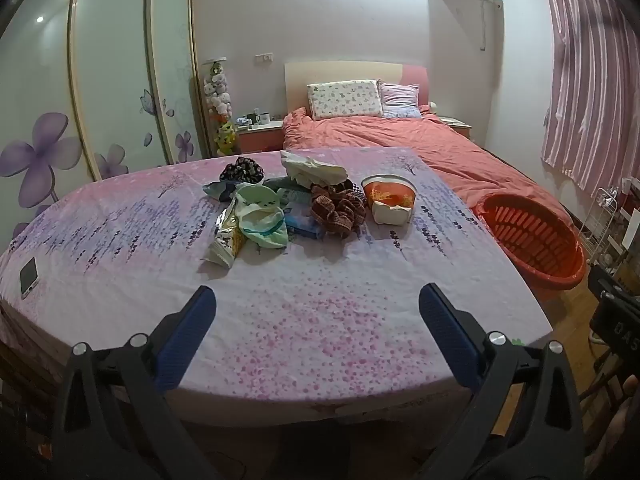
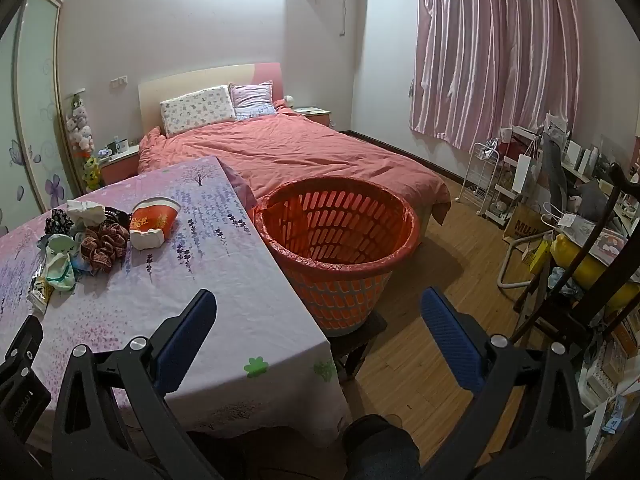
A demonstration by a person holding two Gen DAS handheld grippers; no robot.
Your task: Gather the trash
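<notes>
A pile of trash and cloth lies on the table [image 1: 320,320]: a crushed red-and-white paper cup [image 1: 387,199] [image 2: 154,222], a snack wrapper [image 1: 226,238], crumpled paper [image 1: 312,168], a green cloth [image 1: 260,216] and a plaid scrunchie [image 1: 338,208] [image 2: 105,246]. An orange basket [image 2: 338,240] [image 1: 532,236] stands on a stool right of the table. My left gripper [image 1: 316,300] is open and empty above the table's near part. My right gripper [image 2: 318,304] is open and empty above the table's right edge, near the basket.
A phone [image 1: 29,276] lies at the table's left edge. A bed with a red cover [image 2: 304,152] stands behind the table. A chair [image 2: 580,280], a white rack [image 2: 486,176] and clutter fill the right side. A wardrobe [image 1: 120,80] stands at the left.
</notes>
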